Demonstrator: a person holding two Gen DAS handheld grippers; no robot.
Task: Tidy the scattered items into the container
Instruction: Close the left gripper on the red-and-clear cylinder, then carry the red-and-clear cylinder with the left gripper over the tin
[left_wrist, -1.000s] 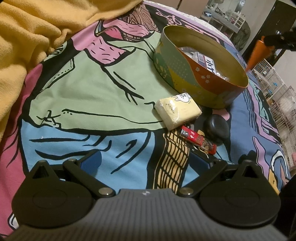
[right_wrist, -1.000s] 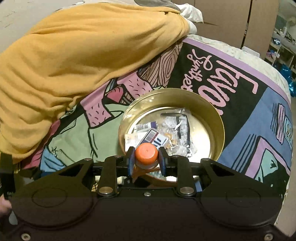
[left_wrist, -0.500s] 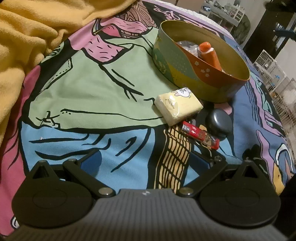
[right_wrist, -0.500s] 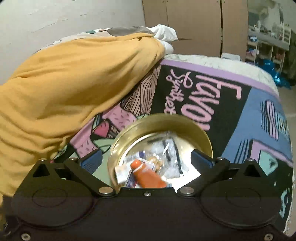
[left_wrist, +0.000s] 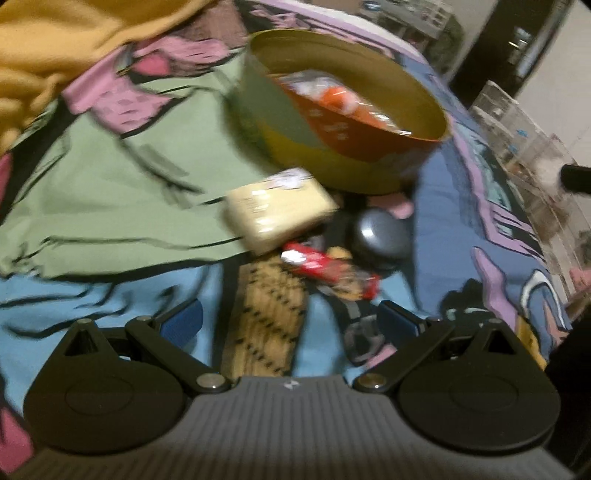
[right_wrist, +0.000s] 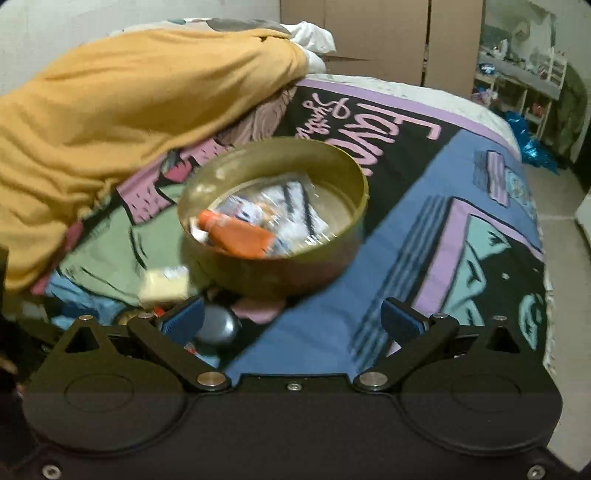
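Right gripper (right_wrist: 291, 319) & left gripper (left_wrist: 290, 319): jaws wide, nothing between. Orange tube (right_wrist: 236, 234) lies in tin (right_wrist: 332, 162) w/ wrappers; tissue pack (left_wrist: 277, 208) beside tin on bed.

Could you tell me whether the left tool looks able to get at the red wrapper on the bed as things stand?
Probably yes. The left tool is open and empty, and the red wrapper lies just ahead of it, uncovered on the bedspread. The tissue pack and dark case crowd its far side only.
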